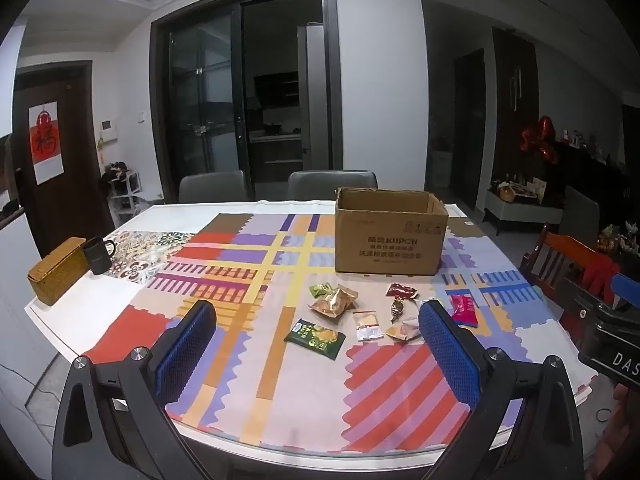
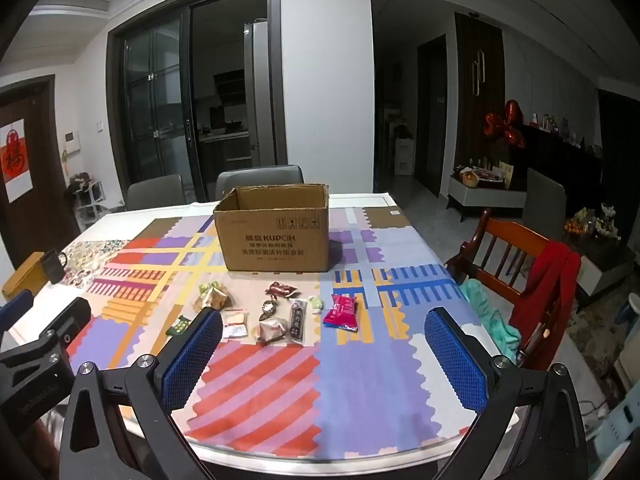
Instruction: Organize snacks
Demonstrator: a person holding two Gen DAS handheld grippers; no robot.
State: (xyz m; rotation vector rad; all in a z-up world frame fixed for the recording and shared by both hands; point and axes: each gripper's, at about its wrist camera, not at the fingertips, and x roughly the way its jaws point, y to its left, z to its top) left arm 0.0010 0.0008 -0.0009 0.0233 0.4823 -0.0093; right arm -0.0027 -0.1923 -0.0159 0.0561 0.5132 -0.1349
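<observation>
Both claws, the left claw [image 1: 318,344] and the right claw [image 2: 324,354], hang over the near edge of the tabletop [image 2: 360,380] with their blue pads spread wide apart and nothing between them, tilted down toward the work, which reads as a start with no snack picked. The snacks [image 2: 276,312] lie loose in a small scatter mid-tabletop, a green bag [image 1: 315,338] nearest the left claw and a pink pack [image 2: 341,313] at the right end. Just beyond them the box [image 2: 274,232] stands open-topped, likely where they go.
</observation>
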